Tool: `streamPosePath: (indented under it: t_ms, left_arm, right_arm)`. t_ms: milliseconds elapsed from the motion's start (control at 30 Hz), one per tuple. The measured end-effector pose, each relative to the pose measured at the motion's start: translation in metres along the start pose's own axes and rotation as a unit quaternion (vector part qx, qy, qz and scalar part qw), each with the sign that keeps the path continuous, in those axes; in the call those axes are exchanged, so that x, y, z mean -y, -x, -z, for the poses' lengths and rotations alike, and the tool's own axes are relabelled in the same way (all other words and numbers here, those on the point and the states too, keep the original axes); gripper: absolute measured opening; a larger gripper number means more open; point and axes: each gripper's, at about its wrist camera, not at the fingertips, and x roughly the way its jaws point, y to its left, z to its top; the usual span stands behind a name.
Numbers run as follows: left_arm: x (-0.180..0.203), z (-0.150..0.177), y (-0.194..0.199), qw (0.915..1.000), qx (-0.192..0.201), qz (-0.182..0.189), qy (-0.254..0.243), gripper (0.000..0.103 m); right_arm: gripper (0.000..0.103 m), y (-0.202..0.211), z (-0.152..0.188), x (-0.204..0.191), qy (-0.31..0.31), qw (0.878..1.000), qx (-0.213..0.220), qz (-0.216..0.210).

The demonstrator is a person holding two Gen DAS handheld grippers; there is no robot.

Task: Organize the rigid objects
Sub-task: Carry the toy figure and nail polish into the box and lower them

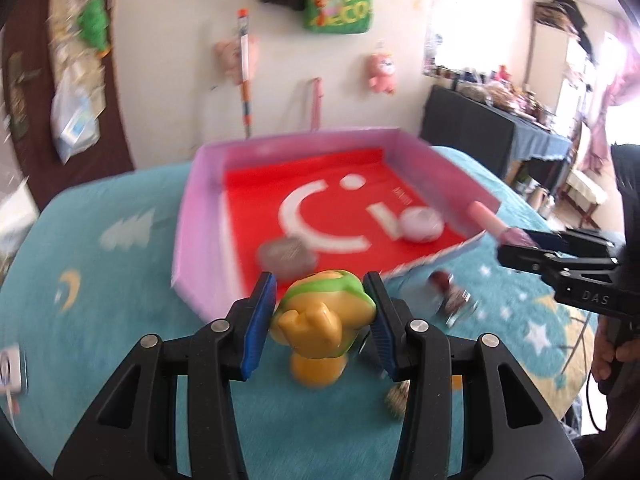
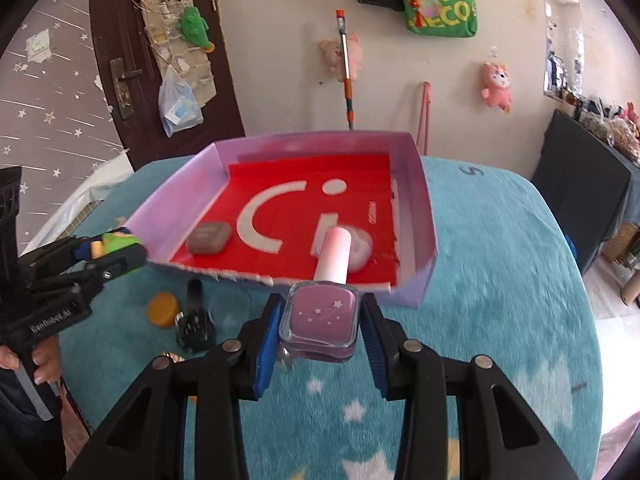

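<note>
My left gripper [image 1: 320, 316] is shut on a yellow and green toy figure [image 1: 320, 320], held just in front of the near edge of a shallow box [image 1: 200, 200] with pink walls and a red floor. My right gripper [image 2: 320, 320] is shut on a pink nail polish bottle [image 2: 320, 316], whose pale cap [image 2: 334, 254] reaches over the box's [image 2: 420, 208] near edge. Inside the box lie a grey stone [image 2: 209, 237] and a whitish round object [image 2: 362, 250]. The right gripper [image 1: 520, 248] with the bottle shows at the right of the left wrist view.
The box sits on a teal rug-covered table [image 2: 500, 280]. A yellow cap [image 2: 162, 309] and a black bottle [image 2: 194, 316] lie in front of the box. A small dark red item [image 1: 448, 292] lies near the box corner. A hand [image 2: 40, 360] holds the left gripper.
</note>
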Motion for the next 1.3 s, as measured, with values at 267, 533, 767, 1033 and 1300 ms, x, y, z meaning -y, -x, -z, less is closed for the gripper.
streamPosePath:
  t_ms: [267,533,767,1033,1300]
  left_arm:
    - [0.028,-0.041,-0.055,0.9946,-0.017,0.056,-0.086,0.043]
    - [0.033,-0.044,-0.094,0.9842,-0.063,0.082,-0.144,0.043]
    - [0.032,-0.042,-0.11,0.9749,-0.091,0.098,-0.178,0.043]
    - [0.029,-0.044,-0.121,0.97,-0.106,0.104,-0.192,0.043]
    - [0.026,-0.041,-0.128,0.9665,-0.12,0.104,-0.202,0.043]
  right_arm:
    - [0.041,-0.038,-0.034,0.001,0.029,0.998,-0.032,-0.05]
    - [0.041,-0.072,-0.043,-0.009,0.083,0.991,-0.075,-0.067]
    - [0.041,-0.095,-0.048,-0.013,0.116,0.985,-0.107,-0.075]
    - [0.041,-0.108,-0.054,-0.017,0.133,0.98,-0.128,-0.077]
    - [0.041,-0.113,-0.056,-0.02,0.14,0.977,-0.144,-0.073]
